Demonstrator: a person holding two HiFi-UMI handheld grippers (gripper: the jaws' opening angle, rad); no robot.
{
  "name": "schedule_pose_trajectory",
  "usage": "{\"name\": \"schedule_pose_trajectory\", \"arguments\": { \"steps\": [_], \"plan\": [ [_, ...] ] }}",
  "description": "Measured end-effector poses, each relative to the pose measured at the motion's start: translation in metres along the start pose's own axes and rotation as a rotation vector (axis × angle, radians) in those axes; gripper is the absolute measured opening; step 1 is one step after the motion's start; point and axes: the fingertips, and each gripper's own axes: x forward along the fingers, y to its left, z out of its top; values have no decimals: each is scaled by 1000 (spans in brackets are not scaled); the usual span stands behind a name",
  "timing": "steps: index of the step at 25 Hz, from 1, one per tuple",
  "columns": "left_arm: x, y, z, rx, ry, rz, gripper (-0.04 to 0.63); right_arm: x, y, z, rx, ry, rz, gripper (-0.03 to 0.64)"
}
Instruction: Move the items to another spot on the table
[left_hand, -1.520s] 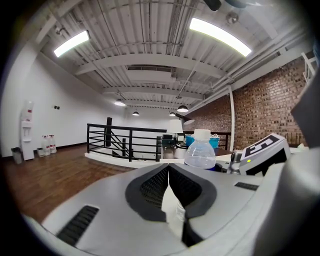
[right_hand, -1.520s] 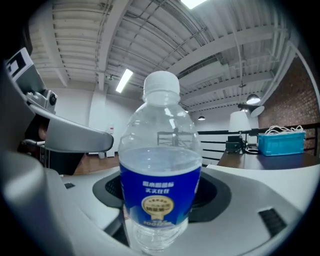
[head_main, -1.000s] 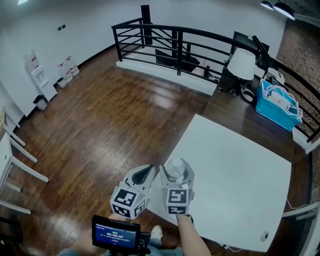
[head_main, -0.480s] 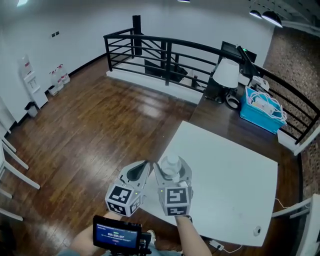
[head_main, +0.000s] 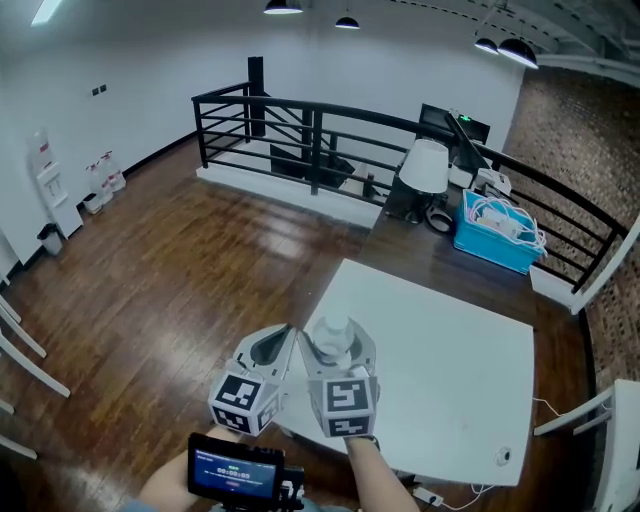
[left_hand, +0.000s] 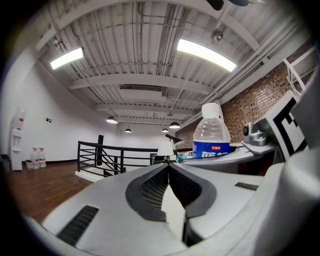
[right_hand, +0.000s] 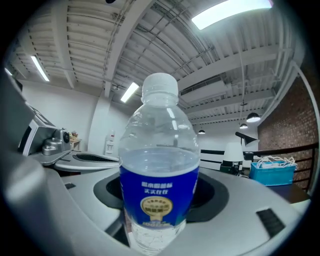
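A clear water bottle (head_main: 335, 338) with a white cap and blue label stands upright between the jaws of my right gripper (head_main: 339, 348), which is shut on it. It is held up in the air over the near left edge of the white table (head_main: 450, 370). In the right gripper view the bottle (right_hand: 160, 175) fills the middle, and the right gripper (right_hand: 161, 194) clasps its lower body. My left gripper (head_main: 280, 340) hangs close beside it on the left, its jaws shut on nothing. The left gripper (left_hand: 169, 169) sees the bottle (left_hand: 211, 137) just to its right.
A small round thing (head_main: 503, 455) lies near the table's front right corner. Behind the table a dark desk carries a white lamp (head_main: 425, 165) and a blue basket (head_main: 495, 232). A black railing (head_main: 300, 130) runs along the back. A handheld screen (head_main: 235, 468) sits at the bottom.
The head view has risen and swung, so the table, railing and desk slid left and down in the picture. Both grippers keep their pose side by side, the bottle still held.
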Motion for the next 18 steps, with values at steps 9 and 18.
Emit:
{"name": "schedule_pose_trajectory", "arguments": {
  "steps": [9,18],
  "plan": [
    [6,-28,11,11,-8,-38,14,-23,-22,5,-3,-8,-50,290],
    [25,-81,14,16,-7,-106,14,-63,-67,3,-6,2,-125,290]
  ]
}}
